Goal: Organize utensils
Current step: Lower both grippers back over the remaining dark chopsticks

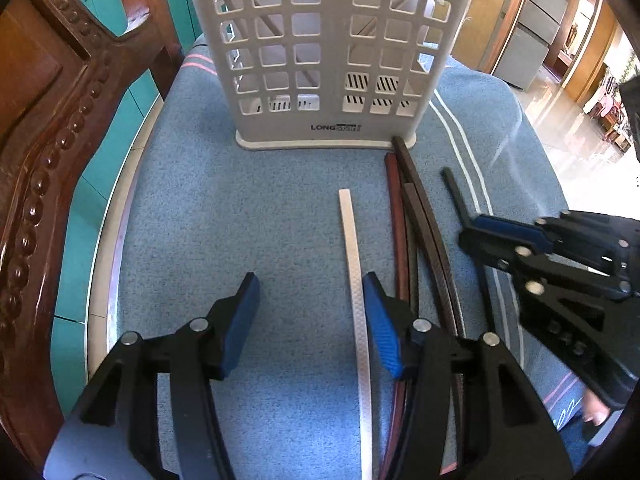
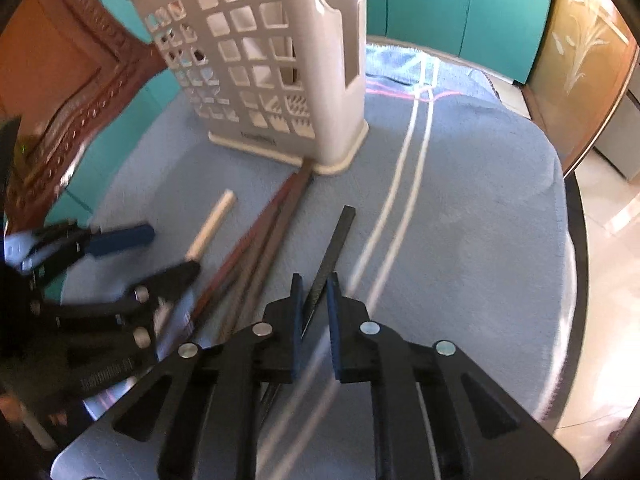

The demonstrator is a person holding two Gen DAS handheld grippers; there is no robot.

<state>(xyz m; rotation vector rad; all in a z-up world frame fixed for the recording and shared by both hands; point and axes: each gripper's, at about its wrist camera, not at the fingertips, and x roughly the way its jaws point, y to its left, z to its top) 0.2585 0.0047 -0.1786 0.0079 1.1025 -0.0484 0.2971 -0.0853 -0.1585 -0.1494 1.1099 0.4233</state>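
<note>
A white lattice utensil holder [image 1: 324, 52] stands upright on a blue towel [image 1: 260, 208]; it also shows in the right wrist view [image 2: 276, 68]. A white chopstick [image 1: 354, 264] lies in front of it, between the open jaws of my left gripper [image 1: 310, 296], close to the right pad. Several dark brown chopsticks [image 1: 416, 220] lie beside it. My right gripper [image 2: 314, 292] has its jaws narrowly around a black chopstick [image 2: 336, 240] that still lies on the towel; I cannot tell if the pads touch it.
A carved wooden chair back [image 1: 44, 128] rises at the left. Teal cabinet doors [image 2: 460, 8] stand behind. The towel's right edge [image 2: 560, 208] drops to a tiled floor. White stripes [image 2: 404, 168] run across the towel.
</note>
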